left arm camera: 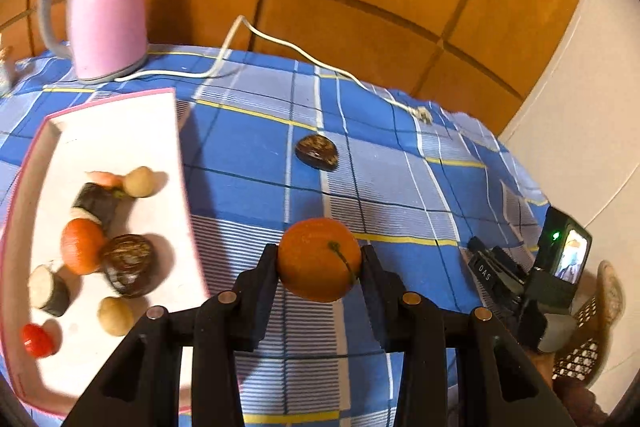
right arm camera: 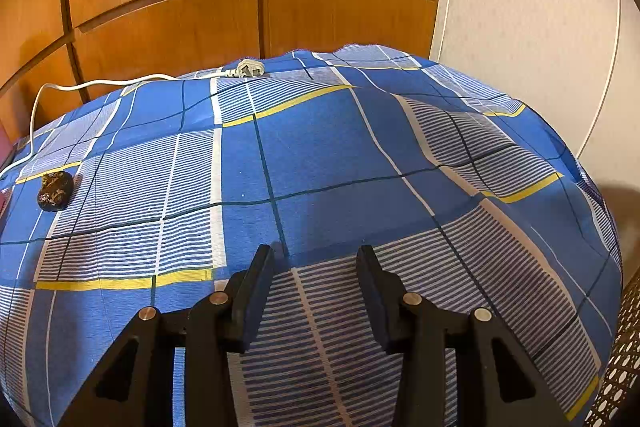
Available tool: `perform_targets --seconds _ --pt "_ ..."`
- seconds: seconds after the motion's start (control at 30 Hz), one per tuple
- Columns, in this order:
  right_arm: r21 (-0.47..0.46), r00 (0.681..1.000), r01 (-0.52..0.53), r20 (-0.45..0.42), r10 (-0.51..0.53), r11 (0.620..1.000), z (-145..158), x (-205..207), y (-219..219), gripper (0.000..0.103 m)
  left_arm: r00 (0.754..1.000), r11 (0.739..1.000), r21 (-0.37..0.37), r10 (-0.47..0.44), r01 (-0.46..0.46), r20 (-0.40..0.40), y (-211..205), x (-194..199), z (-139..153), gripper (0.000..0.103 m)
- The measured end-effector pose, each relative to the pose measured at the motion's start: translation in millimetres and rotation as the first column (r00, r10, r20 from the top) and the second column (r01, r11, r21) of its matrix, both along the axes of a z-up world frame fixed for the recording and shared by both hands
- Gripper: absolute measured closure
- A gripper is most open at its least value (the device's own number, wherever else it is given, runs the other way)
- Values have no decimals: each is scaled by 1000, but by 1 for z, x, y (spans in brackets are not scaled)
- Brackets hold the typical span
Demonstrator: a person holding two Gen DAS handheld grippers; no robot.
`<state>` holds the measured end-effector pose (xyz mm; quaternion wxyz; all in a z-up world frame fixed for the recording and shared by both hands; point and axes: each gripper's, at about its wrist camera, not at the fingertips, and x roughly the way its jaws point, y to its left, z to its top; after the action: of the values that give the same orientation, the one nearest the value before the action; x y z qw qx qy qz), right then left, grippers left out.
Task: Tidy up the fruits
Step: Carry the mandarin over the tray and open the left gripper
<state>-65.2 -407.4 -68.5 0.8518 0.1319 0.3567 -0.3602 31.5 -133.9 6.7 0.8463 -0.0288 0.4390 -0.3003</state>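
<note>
My left gripper point(left arm camera: 319, 255) is shut on an orange point(left arm camera: 318, 259) and holds it above the blue checked cloth, right of the white tray point(left arm camera: 132, 123). The tray holds another orange point(left arm camera: 80, 245), a dark brown fruit point(left arm camera: 130, 263), two pale round fruits point(left arm camera: 139, 181), cut dark pieces point(left arm camera: 94, 203) and a small red fruit point(left arm camera: 37, 339). A loose dark brown fruit point(left arm camera: 317, 151) lies on the cloth beyond the held orange; it also shows at far left in the right wrist view point(right arm camera: 55, 190). My right gripper point(right arm camera: 316, 259) is open and empty over the cloth.
A pink kettle point(left arm camera: 106, 7) stands behind the tray. Its white cord point(left arm camera: 280, 45) runs across the cloth to a plug point(right arm camera: 250, 69) near the far edge. Wooden panels stand behind the table. The right gripper's body point(left arm camera: 532, 279) shows at right in the left wrist view.
</note>
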Motion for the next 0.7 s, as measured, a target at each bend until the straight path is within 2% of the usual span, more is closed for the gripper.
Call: perform_targets --seconds 0.17,0.33,0.57,0.7 --pt "-10 1000 -1 -9 1 1000 0 1 1 60 998 997 -31 65 -65 12 34 2 10 63" --pt "-14 1000 -2 -13 2 1000 0 1 0 60 985 983 -63 173 -173 4 84 11 15 63" --pt "-17 1000 -3 -16 2 1000 0 1 1 60 942 940 -72 333 -334 -35 156 30 6 63" --pt "-18 1000 -3 -16 2 1000 0 1 1 60 922 920 -62 383 -386 -62 175 36 -5 63"
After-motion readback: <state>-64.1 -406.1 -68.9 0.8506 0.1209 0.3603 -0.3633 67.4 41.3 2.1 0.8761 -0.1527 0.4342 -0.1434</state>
